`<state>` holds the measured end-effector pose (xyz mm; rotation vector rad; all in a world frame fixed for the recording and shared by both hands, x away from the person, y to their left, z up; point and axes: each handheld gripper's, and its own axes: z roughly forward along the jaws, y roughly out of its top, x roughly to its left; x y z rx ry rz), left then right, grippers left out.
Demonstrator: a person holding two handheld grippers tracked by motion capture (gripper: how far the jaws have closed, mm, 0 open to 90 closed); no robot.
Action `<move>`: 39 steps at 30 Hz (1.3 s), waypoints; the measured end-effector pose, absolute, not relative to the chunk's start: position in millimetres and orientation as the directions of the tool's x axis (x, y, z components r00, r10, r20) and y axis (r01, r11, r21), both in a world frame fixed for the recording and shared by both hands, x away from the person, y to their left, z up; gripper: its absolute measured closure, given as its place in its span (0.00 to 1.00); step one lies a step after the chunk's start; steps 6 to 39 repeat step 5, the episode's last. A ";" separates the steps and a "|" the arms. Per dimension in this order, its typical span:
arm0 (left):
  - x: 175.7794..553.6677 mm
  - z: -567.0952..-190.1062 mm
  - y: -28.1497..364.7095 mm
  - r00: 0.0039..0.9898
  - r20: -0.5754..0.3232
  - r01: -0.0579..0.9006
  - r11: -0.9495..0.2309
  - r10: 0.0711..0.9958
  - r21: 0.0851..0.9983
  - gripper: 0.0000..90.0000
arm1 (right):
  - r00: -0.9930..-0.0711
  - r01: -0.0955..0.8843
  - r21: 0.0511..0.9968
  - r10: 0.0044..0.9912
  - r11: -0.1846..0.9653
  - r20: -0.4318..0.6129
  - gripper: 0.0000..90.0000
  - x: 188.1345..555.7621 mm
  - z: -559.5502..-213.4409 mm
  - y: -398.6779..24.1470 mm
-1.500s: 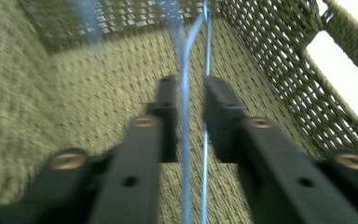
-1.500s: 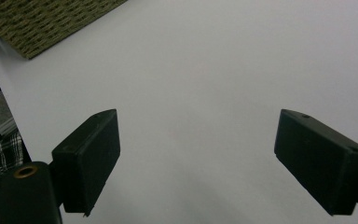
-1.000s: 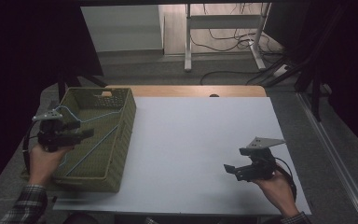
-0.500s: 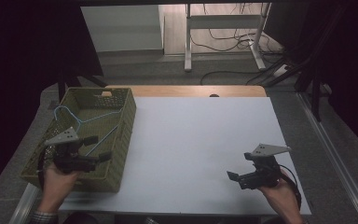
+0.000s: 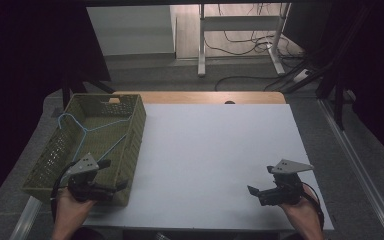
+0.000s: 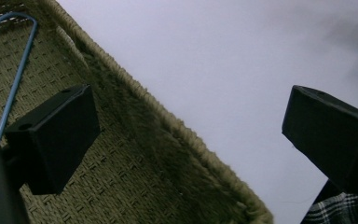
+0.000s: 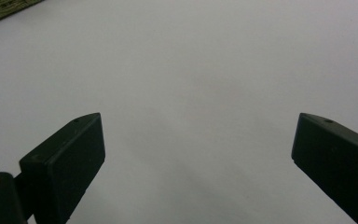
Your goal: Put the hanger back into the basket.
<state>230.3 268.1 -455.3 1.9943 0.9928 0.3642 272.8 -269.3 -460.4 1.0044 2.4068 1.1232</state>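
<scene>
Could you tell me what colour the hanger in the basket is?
Light blue hanger; clearest in the high view.

- The right hand-held gripper (image 7: 198, 154) looks across the white desk (image 7: 200, 65), its two black jaws rising from the near edge.
- The jaws stand wide apart, with bare desk surface between them and no object in the gap.
- A corner of a woven green basket (image 7: 2, 8) sits at the far left, well apart from the jaws.
</scene>
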 end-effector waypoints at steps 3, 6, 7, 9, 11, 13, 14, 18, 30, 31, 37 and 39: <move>231.4 -455.4 268.4 0.635 -0.105 0.518 -0.321 0.766 0.793 0.04 | -0.711 0.465 0.761 0.703 0.452 0.017 0.02 272.6 -460.7 -268.9; 231.6 -455.1 268.9 0.636 -0.113 0.518 -0.313 0.764 0.796 0.04 | -0.712 0.462 0.762 0.702 0.454 0.014 0.02 272.7 -461.1 -268.9; 231.6 -455.1 268.9 0.636 -0.113 0.518 -0.313 0.764 0.796 0.04 | -0.712 0.462 0.762 0.702 0.454 0.014 0.02 272.7 -461.1 -268.9; 231.6 -455.1 268.9 0.636 -0.113 0.518 -0.313 0.764 0.796 0.04 | -0.712 0.462 0.762 0.702 0.454 0.014 0.02 272.7 -461.1 -268.9; 231.6 -455.1 268.9 0.636 -0.113 0.518 -0.313 0.764 0.796 0.04 | -0.712 0.462 0.762 0.702 0.454 0.014 0.02 272.7 -461.1 -268.9; 231.6 -455.1 268.9 0.636 -0.113 0.518 -0.313 0.764 0.796 0.04 | -0.712 0.462 0.762 0.702 0.454 0.014 0.02 272.7 -461.1 -268.9; 231.6 -455.1 268.9 0.636 -0.113 0.518 -0.313 0.764 0.796 0.04 | -0.712 0.462 0.762 0.702 0.454 0.014 0.02 272.7 -461.1 -268.9; 231.6 -455.1 268.9 0.636 -0.113 0.518 -0.313 0.764 0.796 0.04 | -0.712 0.462 0.762 0.702 0.454 0.014 0.02 272.7 -461.1 -268.9; 231.6 -455.1 268.9 0.636 -0.113 0.518 -0.313 0.764 0.796 0.04 | -0.712 0.462 0.762 0.702 0.454 0.014 0.02 272.7 -461.1 -268.9; 231.6 -455.1 268.9 0.636 -0.113 0.518 -0.313 0.764 0.796 0.04 | -0.712 0.462 0.762 0.702 0.454 0.014 0.02 272.7 -461.1 -268.9; 231.6 -455.1 268.9 0.636 -0.113 0.518 -0.313 0.764 0.796 0.04 | -0.712 0.462 0.762 0.702 0.454 0.014 0.02 272.7 -461.1 -268.9; 231.6 -455.1 268.9 0.636 -0.113 0.518 -0.313 0.764 0.796 0.04 | -0.712 0.462 0.762 0.702 0.454 0.014 0.02 272.7 -461.1 -268.9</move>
